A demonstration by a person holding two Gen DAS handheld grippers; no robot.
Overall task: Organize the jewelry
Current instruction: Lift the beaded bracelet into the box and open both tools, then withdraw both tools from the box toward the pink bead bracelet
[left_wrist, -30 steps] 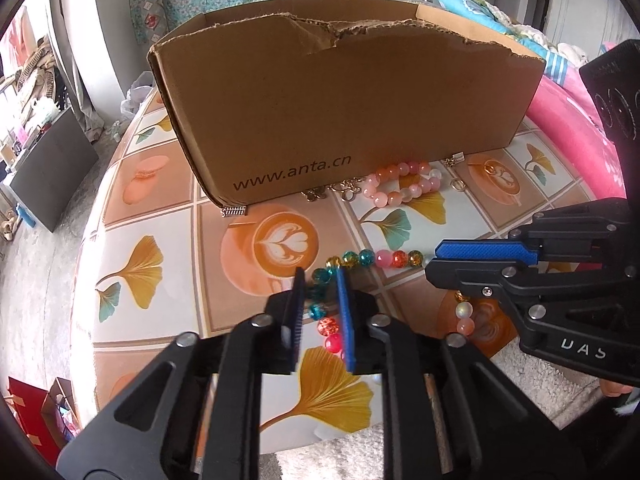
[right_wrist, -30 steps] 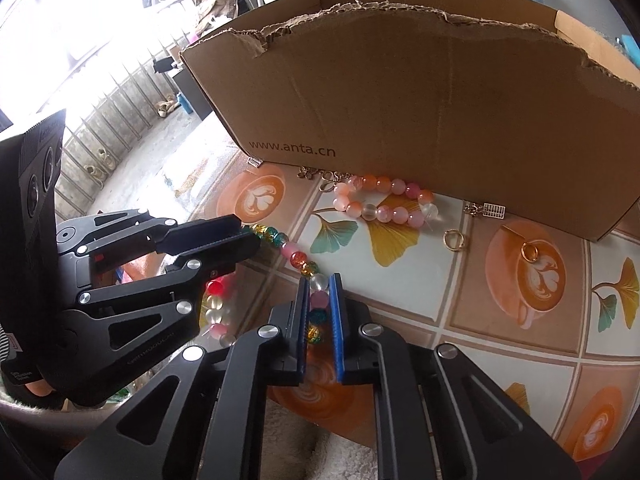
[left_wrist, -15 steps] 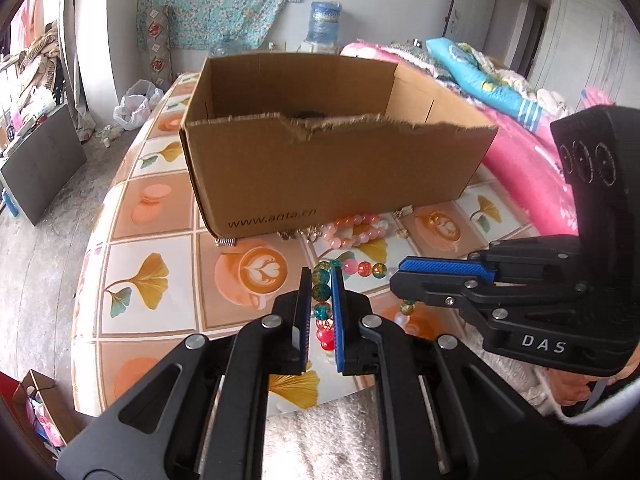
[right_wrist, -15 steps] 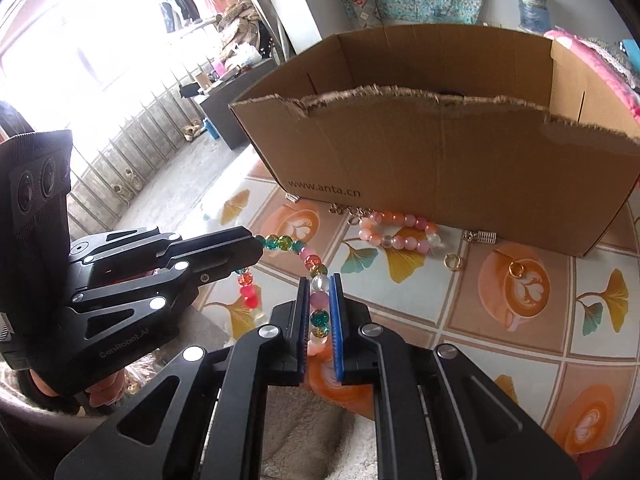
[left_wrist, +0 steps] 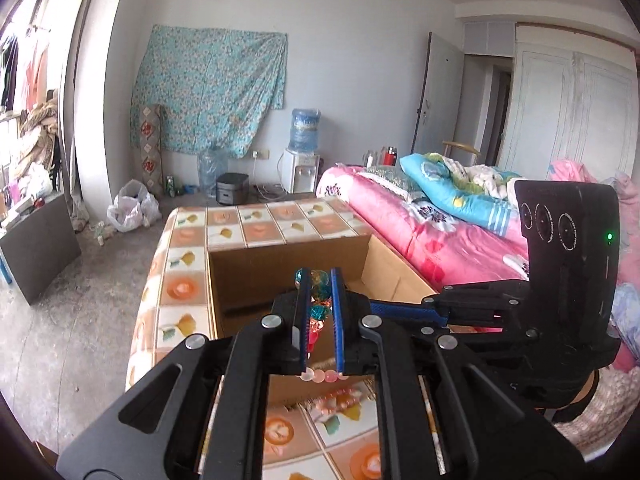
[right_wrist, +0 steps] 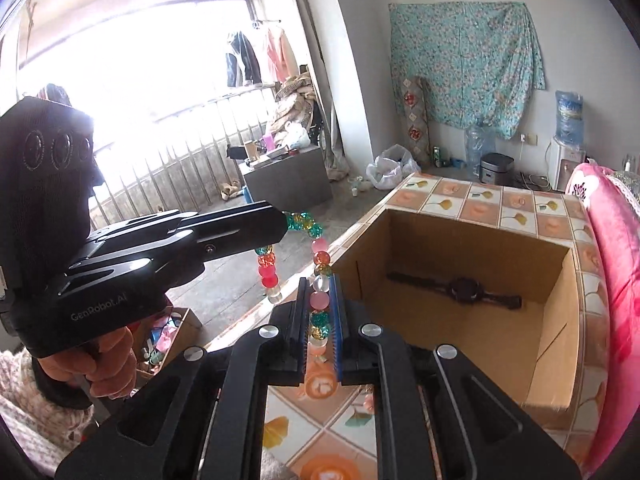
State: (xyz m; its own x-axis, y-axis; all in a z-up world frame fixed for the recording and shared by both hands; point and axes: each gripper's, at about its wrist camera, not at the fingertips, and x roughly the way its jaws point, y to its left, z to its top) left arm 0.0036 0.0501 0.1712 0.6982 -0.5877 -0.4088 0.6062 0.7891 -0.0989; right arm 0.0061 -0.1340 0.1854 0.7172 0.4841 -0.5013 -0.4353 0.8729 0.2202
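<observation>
Aloft, both tools clench one multicolored bead bracelet (right_wrist: 320,258) beside the open cardboard box (right_wrist: 556,344).
Left tool (left_wrist: 321,280) and right tool (right_wrist: 319,294) each pinch it; its lower beads hide behind the fingers. "GenRobot.AI" marks the left tool; a dark wristwatch (right_wrist: 460,289) lies inside the box on the tiled tabletop (right_wrist: 480,194).

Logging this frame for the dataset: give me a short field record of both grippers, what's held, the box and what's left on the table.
left gripper: shut on multicolor bead bracelet
right gripper: shut on same bracelet
bracelet position: lifted, near box's front edge
cardboard box: open, holds dark watch
table: pink bead bracelet lying in front of box
</observation>
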